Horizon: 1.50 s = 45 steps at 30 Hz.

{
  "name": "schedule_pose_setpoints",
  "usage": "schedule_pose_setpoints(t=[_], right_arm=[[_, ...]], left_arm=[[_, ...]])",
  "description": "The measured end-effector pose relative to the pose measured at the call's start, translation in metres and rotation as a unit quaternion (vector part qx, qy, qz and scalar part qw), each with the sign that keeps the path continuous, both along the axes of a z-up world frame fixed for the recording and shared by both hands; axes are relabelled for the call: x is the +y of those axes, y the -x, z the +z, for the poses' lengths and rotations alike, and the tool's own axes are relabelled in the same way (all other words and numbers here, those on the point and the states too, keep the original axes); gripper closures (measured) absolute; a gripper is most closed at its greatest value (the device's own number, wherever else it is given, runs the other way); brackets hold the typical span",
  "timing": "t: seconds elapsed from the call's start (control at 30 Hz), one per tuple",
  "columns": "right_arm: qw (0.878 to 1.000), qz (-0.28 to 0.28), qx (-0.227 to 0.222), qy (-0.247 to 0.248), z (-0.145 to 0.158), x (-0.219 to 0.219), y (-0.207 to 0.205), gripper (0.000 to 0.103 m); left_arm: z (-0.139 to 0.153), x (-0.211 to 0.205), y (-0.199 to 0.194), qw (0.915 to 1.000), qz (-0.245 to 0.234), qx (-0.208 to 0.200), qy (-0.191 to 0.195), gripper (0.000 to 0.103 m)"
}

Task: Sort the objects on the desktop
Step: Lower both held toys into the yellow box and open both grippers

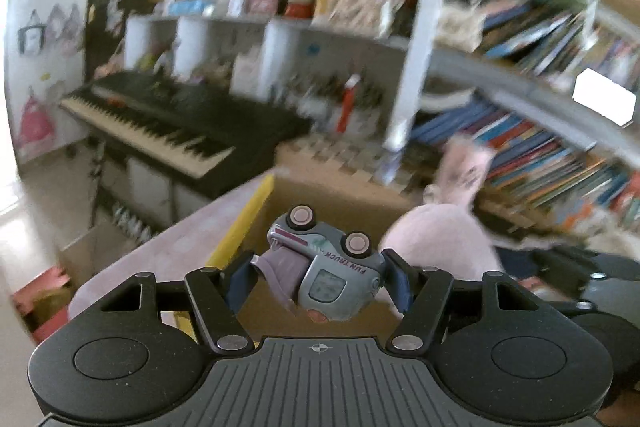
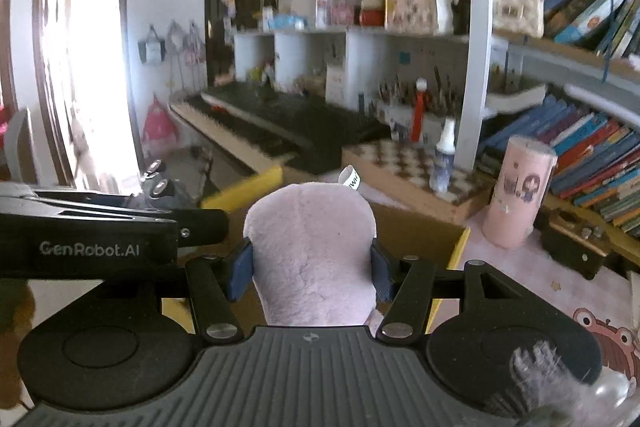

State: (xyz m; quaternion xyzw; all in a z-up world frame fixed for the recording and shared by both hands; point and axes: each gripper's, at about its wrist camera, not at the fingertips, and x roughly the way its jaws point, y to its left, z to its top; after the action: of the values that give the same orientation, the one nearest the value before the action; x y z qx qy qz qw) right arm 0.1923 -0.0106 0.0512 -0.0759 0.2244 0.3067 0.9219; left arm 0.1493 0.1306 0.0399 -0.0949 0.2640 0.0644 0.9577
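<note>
My left gripper (image 1: 320, 283) is shut on a grey toy truck (image 1: 328, 267) marked FUN TRUCK, held on its side with two wheels pointing up. It hangs over an open cardboard box (image 1: 352, 195) with a yellow flap. My right gripper (image 2: 310, 269) is shut on a pale pink plush toy (image 2: 312, 251), which fills the space between the blue pads. In the left wrist view the plush toy (image 1: 444, 239) shows to the right of the truck. In the right wrist view the left gripper's black body (image 2: 92, 227) sits close on the left, above the cardboard box (image 2: 416, 231).
A pink cylindrical cup (image 2: 518, 191) stands on the pink desk mat (image 2: 532, 283) at right. A chessboard (image 2: 416, 163) with a small bottle (image 2: 444, 159) lies behind the box. A keyboard piano (image 1: 168, 119) sits beyond. Bookshelves (image 1: 540, 147) fill the right side.
</note>
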Motion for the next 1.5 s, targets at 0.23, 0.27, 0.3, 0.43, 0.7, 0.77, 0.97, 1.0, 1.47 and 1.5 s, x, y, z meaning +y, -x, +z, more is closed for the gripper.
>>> schedule_pose_setpoints(t=[0.23,0.27,0.3,0.43,0.7,0.77,0.97,1.0,1.47,1.5], right_arm=[[0.995,0.023,0.067,0.071,-0.040,0.009,-0.037,0.047],[0.994,0.026,0.075,0.077,-0.044,0.009,-0.039,0.047],[0.994,0.038,0.077,0.074,-0.045,0.008,-0.041,0.047],[0.990,0.063,0.077,0.103,-0.046,0.009,-0.047,0.047],[0.982,0.101,0.066,0.147,-0.050,0.010,-0.054,0.047],[0.980,0.105,0.065,0.154,-0.051,0.011,-0.057,0.047],[0.984,0.097,0.046,0.144,-0.048,0.008,-0.057,0.036],[0.986,0.088,0.034,0.138,-0.046,0.005,-0.055,0.031],[0.998,-0.029,-0.043,0.039,0.001,-0.043,-0.017,0.029],[0.997,-0.039,-0.049,0.035,0.004,-0.047,-0.012,0.029]], left_arm=[[-0.032,-0.007,-0.035,0.9935,0.011,0.098,-0.057,0.037],[-0.035,-0.009,-0.036,0.9925,0.011,0.105,-0.061,0.037],[-0.036,-0.009,-0.038,0.9924,0.013,0.109,-0.056,0.037],[-0.040,-0.012,-0.043,0.9893,0.015,0.132,-0.059,0.037],[-0.047,-0.020,-0.048,0.9863,0.029,0.147,-0.069,0.037],[-0.048,-0.020,-0.051,0.9856,0.030,0.152,-0.067,0.036],[-0.043,-0.024,-0.050,0.9871,0.040,0.132,-0.080,0.026],[-0.040,-0.024,-0.049,0.9879,0.042,0.123,-0.084,0.023],[0.012,-0.033,0.000,0.9965,0.032,-0.029,-0.071,0.007],[0.014,-0.032,0.005,0.9965,0.032,-0.035,-0.069,0.007]])
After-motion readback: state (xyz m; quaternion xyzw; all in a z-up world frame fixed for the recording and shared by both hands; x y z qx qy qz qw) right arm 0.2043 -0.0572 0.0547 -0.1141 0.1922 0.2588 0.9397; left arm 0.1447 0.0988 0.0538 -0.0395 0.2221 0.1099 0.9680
